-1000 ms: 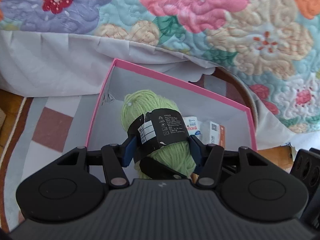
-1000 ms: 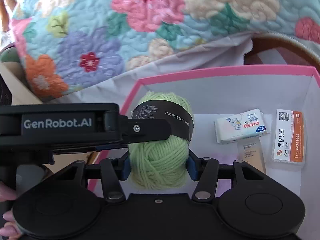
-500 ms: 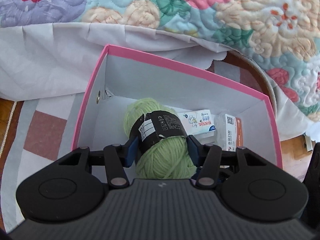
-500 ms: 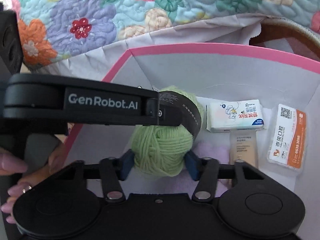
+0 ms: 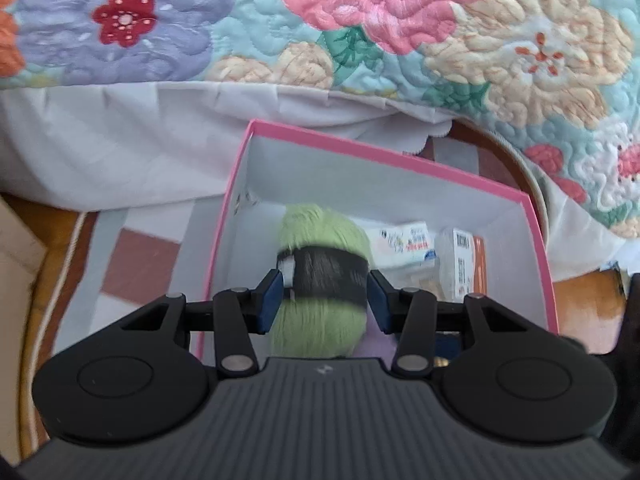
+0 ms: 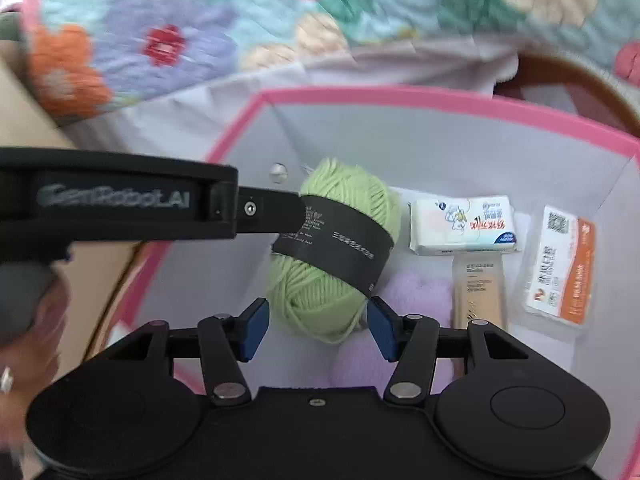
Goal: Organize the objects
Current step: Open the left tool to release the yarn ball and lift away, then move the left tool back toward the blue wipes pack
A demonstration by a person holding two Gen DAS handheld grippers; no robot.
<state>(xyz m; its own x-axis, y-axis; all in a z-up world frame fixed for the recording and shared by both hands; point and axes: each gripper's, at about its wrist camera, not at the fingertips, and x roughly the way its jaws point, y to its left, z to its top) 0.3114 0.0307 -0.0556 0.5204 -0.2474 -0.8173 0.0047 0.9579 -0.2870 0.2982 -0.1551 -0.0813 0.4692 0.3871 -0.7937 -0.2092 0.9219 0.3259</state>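
Note:
A light green yarn ball (image 5: 320, 240) with a black paper band hangs inside the pink-rimmed white box (image 5: 360, 152), near its left wall. My left gripper (image 5: 326, 300) is closing, and its blue pads press on the band from both sides. In the right wrist view the yarn ball (image 6: 320, 292) is tilted, and one of the left gripper's fingers (image 6: 268, 212) reaches in from the left onto the band. My right gripper (image 6: 316, 332) is opening. The yarn's lower end lies between its pads, with a gap at the left pad.
On the floor of the box (image 6: 400, 94) lie a tissue pack (image 6: 464, 224), a beige tube (image 6: 478, 296), an orange-and-white packet (image 6: 560, 272) and a lilac plush thing (image 6: 416, 300). A flowered quilt (image 5: 360, 40) hangs behind the box. A person's hand (image 6: 52, 320) is at the left.
The right pads squeezed the yarn's lower end half a second ago and now stand wider, off it. The left pads have drawn closer together on the band. The yarn has tilted.

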